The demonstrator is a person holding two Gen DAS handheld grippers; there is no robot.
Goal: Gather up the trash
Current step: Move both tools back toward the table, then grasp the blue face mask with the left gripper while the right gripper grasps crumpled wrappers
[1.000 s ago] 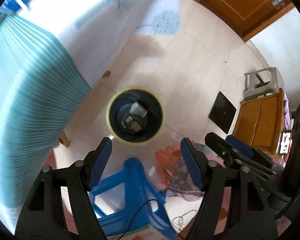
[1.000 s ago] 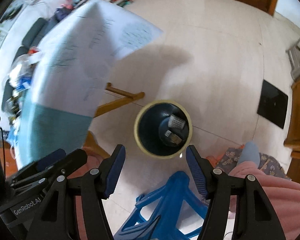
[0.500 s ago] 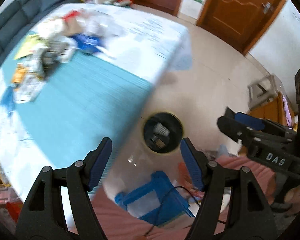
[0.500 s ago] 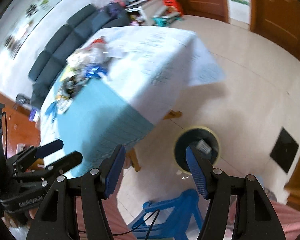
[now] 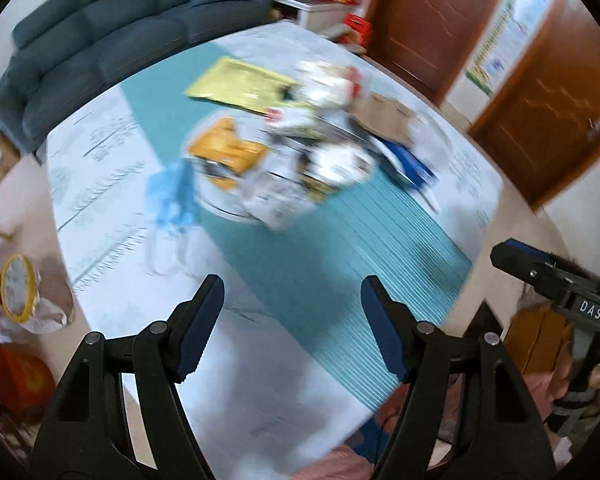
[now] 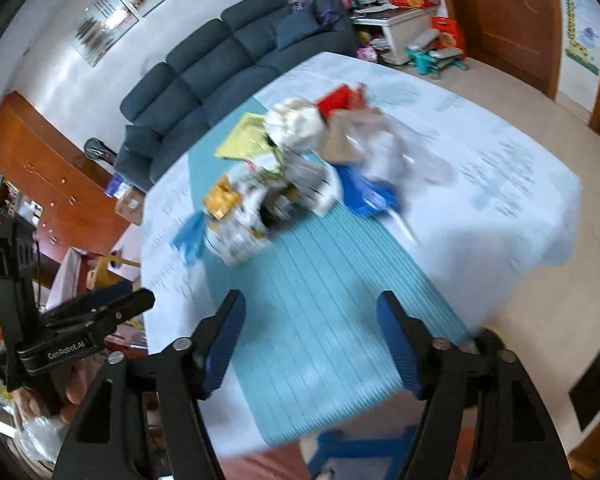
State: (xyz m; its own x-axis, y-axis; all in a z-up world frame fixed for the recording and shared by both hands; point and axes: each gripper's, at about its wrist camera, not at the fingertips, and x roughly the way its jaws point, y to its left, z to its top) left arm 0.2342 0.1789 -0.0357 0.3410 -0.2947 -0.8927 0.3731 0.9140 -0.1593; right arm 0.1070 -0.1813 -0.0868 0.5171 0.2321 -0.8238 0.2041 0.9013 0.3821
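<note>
A blurred pile of trash [image 5: 292, 152] lies on the teal runner [image 5: 340, 248] of a white-clothed table: wrappers, a yellow packet, brown cardboard, blue plastic. The same pile [image 6: 284, 176] shows in the right wrist view. My left gripper [image 5: 292, 284] hovers open above the near part of the table, short of the pile, with nothing between its fingers. My right gripper [image 6: 312, 300] hangs over the runner, its jaws opening and nothing between them. The dark bin [image 6: 488, 336] peeks out by the table's near corner, mostly hidden behind my right finger. Each gripper appears at the edge of the other's view.
A dark blue sofa [image 6: 228, 52] stands beyond the table. Wooden doors [image 5: 548, 112] line the right wall. A blue stool [image 6: 352, 448] sits on the floor below me, and a black mat [image 6: 592, 384] lies on the tiles to the right.
Both views have swung up from the bin on the floor to the table top and its trash pile. Both grippers rose and stayed empty.
</note>
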